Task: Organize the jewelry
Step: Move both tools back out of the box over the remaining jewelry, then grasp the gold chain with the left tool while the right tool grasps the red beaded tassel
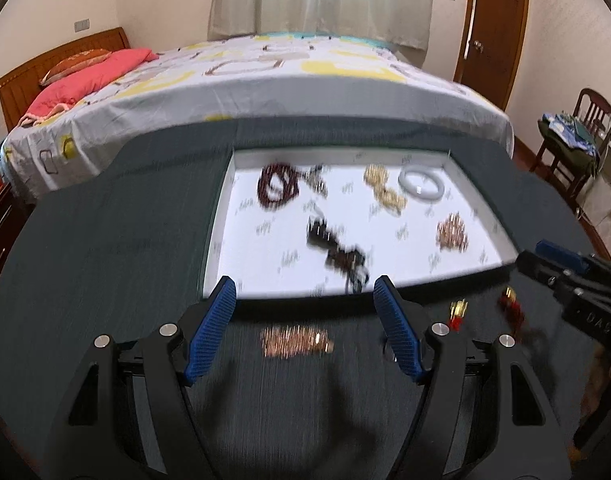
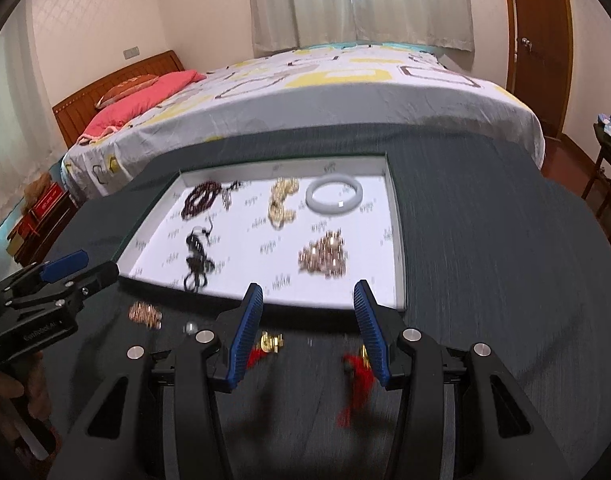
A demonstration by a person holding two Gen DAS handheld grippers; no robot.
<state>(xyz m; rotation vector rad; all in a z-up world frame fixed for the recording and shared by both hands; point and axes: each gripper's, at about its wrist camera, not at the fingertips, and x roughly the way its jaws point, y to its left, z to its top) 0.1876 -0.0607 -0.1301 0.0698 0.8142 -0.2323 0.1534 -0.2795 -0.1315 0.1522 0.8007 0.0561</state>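
Note:
A white tray [image 1: 265, 264] [image 2: 389, 216] on the dark table holds a dark red bead string [image 1: 277, 186] [image 2: 201, 200], a black piece [image 1: 337, 252] [image 2: 195, 256], a gold chain [image 1: 385, 192] [image 2: 281, 204], a white bangle [image 1: 421, 184] [image 2: 334, 197] and a copper chain [image 1: 451, 232] [image 2: 323, 258]. On the table in front lie a copper bracelet [image 1: 297, 342] [image 2: 145, 314] and two red-tasselled gold pieces [image 2: 355, 384] [image 2: 267, 344]. My left gripper [image 1: 305, 292] is open above the copper bracelet. My right gripper [image 2: 308, 296] is open above the tasselled pieces. Both views are motion-blurred.
A bed [image 1: 265, 80] with a patterned sheet stands behind the table. A chair [image 1: 577, 136] with clothes is at the right, near a wooden door [image 1: 493, 24]. A small round bead [image 2: 190, 327] lies on the table by the bracelet.

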